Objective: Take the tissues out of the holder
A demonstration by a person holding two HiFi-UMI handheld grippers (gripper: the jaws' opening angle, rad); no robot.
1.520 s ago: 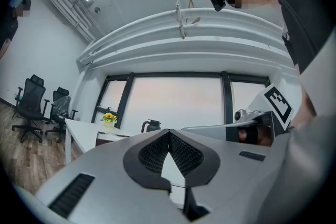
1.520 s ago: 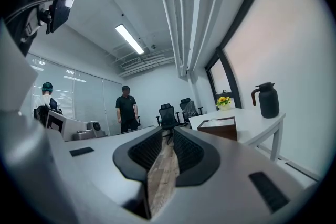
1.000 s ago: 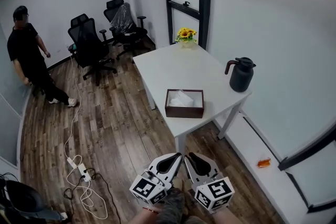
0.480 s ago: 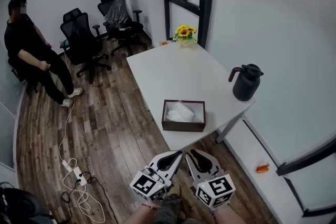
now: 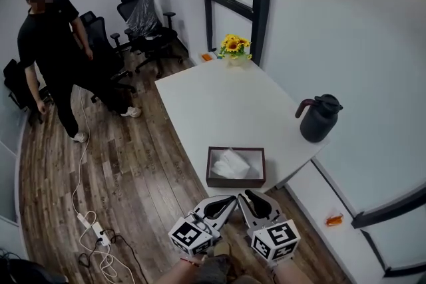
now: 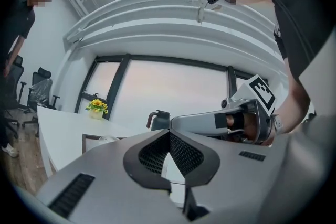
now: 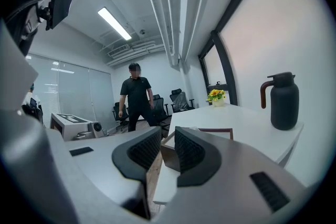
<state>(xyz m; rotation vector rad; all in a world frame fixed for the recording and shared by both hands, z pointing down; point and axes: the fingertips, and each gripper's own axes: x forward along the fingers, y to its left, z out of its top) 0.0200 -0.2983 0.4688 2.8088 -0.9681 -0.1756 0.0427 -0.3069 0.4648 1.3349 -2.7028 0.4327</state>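
A white table (image 5: 213,100) carries a brown holder (image 5: 234,182) of tissues (image 5: 229,163) at its near edge, a dark jug (image 5: 321,119) at its right edge and yellow flowers (image 5: 232,44) at its far corner (a person (image 5: 52,43) stands well off its left side). The left gripper (image 5: 228,201) and right gripper (image 5: 249,196) hover just off its near edge.

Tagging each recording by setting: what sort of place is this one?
Most likely a small office meeting room: a white table, black office chairs, and a power strip trailing over the wood floor.
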